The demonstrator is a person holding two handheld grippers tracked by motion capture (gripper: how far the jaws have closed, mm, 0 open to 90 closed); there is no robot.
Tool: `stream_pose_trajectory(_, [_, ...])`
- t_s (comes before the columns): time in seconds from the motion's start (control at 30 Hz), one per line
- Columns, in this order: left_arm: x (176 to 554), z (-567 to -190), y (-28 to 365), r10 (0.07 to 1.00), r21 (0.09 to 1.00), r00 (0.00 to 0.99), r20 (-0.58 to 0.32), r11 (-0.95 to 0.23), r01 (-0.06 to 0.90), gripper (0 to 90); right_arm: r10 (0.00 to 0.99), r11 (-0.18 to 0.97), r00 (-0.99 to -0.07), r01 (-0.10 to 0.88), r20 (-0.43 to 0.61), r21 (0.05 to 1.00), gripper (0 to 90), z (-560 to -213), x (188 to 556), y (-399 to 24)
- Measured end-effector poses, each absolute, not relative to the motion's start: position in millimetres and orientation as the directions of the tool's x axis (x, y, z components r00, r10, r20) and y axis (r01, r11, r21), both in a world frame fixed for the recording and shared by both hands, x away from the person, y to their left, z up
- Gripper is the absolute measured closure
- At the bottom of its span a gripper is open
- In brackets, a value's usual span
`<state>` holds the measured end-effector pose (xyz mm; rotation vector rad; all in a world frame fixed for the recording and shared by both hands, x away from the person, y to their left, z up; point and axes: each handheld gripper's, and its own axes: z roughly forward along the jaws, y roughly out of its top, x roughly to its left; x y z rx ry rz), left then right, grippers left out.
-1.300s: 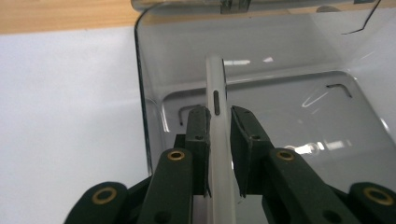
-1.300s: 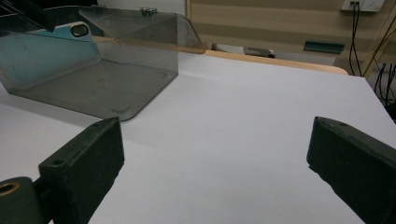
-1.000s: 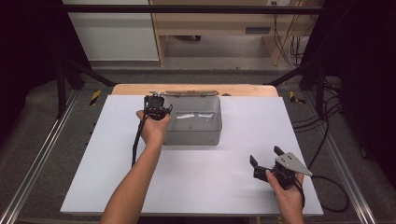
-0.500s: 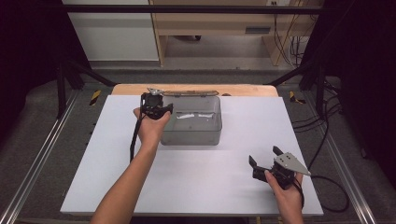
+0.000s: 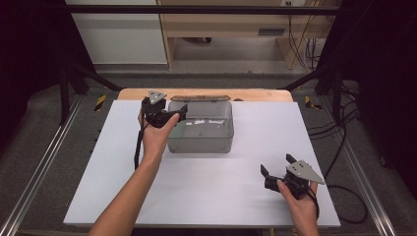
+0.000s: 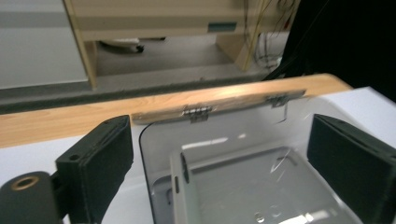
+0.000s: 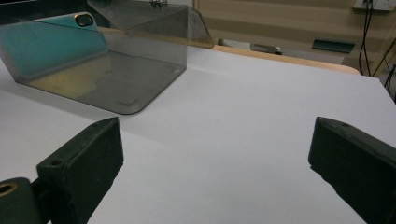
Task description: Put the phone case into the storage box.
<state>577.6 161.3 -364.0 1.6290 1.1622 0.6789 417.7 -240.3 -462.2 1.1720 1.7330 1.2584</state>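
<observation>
Smoky plastic box; phone inside

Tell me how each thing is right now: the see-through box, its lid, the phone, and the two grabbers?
Clear box: open, upright on the table.
Lid: flipped back on its hinges, lying behind the box.
Phone: inside the box, leaning on its edge against a wall.
Left gripper: jaws have just been opening, wide apart above the box's left edge, nothing between them.
Right gripper: open, holding nothing, low over the table.
</observation>
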Motion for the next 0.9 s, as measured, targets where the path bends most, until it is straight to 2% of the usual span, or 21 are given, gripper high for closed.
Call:
stream_pose_trajectory(0.13, [575.7, -360.2, 169.2, 0.903, 0.934, 0.409, -0.131, -0.026, 0.355, 5.2, 0.932, 0.116, -0.362, 0.272, -0.01, 0.955, 3.4, -462.1, 416.8, -240.6])
stream_pose_trajectory(0.27, [575.0, -356.0, 177.6, 0.881, 0.944, 0.457, -0.123, -0.038, 0.327, 5.1, 0.93, 0.092, -0.367, 0.278, 0.017, 0.956, 3.4, -460.7, 414.4, -239.5])
stream_pose_trajectory(0.6, [561.3, -344.7, 195.1, 0.845, 0.969, 0.519, -0.128, -0.005, 0.248, 3.6, 0.934, 0.101, -0.357, 0.277, 0.004, 0.956, 3.1, -460.0, 415.7, -236.6])
stream_pose_trajectory(0.77, [542.6, -361.6, 211.3, 0.836, 0.969, 0.542, -0.087, -0.056, 0.242, 1.8, 0.932, 0.104, -0.363, 0.271, 0.001, 0.957, 3.0, -460.0, 413.9, -236.4])
stream_pose_trajectory(0.9, [525.1, -378.1, 232.0, 0.845, 0.967, 0.511, -0.155, 0.023, 0.255, 1.9, 0.931, 0.088, -0.364, 0.269, 0.017, 0.959, 3.3, -459.7, 412.9, -239.3])
